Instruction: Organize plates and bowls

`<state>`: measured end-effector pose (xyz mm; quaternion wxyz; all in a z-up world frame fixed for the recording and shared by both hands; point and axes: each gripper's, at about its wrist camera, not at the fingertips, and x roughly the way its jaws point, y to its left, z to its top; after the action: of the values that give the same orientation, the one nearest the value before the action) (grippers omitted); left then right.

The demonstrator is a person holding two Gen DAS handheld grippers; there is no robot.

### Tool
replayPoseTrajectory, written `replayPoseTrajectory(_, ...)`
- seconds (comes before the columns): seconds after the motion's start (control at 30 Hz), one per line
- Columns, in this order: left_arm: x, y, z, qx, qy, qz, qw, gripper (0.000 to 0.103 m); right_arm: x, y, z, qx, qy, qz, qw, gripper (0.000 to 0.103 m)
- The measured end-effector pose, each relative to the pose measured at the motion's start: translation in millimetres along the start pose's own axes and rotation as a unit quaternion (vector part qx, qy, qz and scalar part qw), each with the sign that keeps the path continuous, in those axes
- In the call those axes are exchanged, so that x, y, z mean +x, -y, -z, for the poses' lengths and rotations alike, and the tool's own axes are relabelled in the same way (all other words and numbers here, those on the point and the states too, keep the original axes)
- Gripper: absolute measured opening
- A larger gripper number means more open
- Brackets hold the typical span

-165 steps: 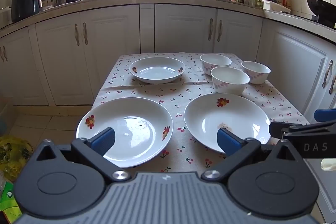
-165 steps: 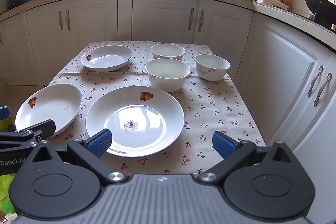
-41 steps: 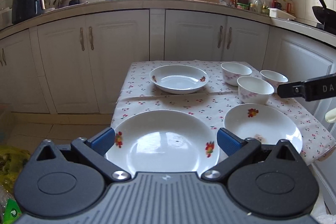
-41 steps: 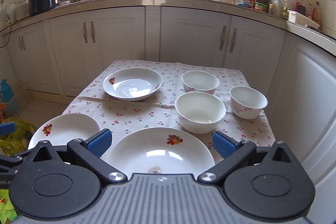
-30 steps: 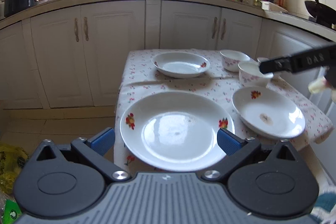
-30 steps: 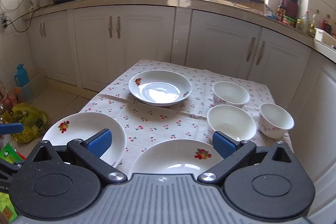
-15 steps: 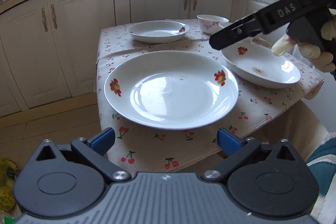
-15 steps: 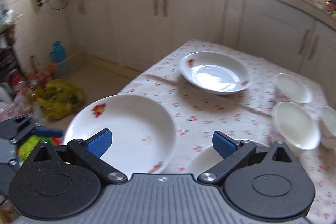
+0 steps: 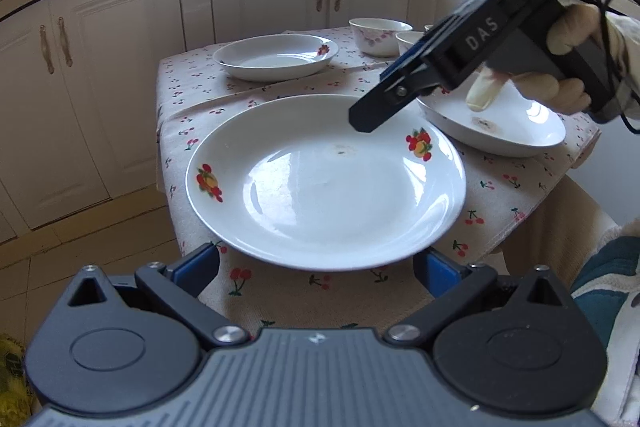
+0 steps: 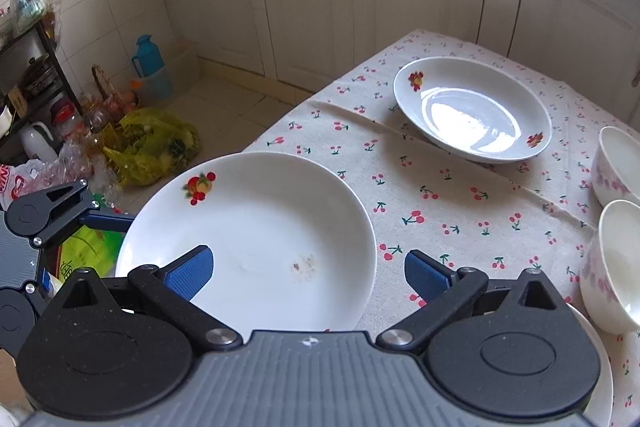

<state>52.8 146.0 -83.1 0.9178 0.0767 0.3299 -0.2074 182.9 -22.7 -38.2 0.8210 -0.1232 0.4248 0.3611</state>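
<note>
Best to slip one finger of the left gripper (image 9: 316,263) under the near rim of the fruit-print plate (image 9: 326,179), which spans its spread jaws, then pinch. The right gripper (image 10: 308,267), also spread, hovers over that plate, angled down from the right.

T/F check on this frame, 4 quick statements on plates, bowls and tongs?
1. Both tongs are open. True: left tongs and right tongs both gape, holding nothing.
2. The near plate is stacked on another plate. False: it lies alone on the tablecloth.
3. The right tongs hover over the near plate. True.
4. The bowls are nested. False: they stand apart, side by side.
</note>
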Motion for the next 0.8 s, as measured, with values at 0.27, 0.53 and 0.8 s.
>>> replayPoseTrajectory(0.27, 5.2, -2.9, -4.9, 0.025, -0.016, 0.015, 0.9994, 0.102, 25.5, 19.1, -15.2, 0.016, -0.035, -0.026, 0.999, 0.097)
replayPoseTrajectory(0.53, 10.4, -5.9, -9.5, 0.034, -0.029, 0.029, 0.9986, 0.102, 40.5, 27.2, -22.5, 0.029, -0.060, -0.062, 0.996, 0.083)
replayPoseTrajectory(0.8, 13.8, -6.8, -10.9, 0.038, -0.034, 0.035, 0.9981, 0.102, 45.0, 28.2, -25.3, 0.029, -0.073, -0.093, 0.993, 0.080)
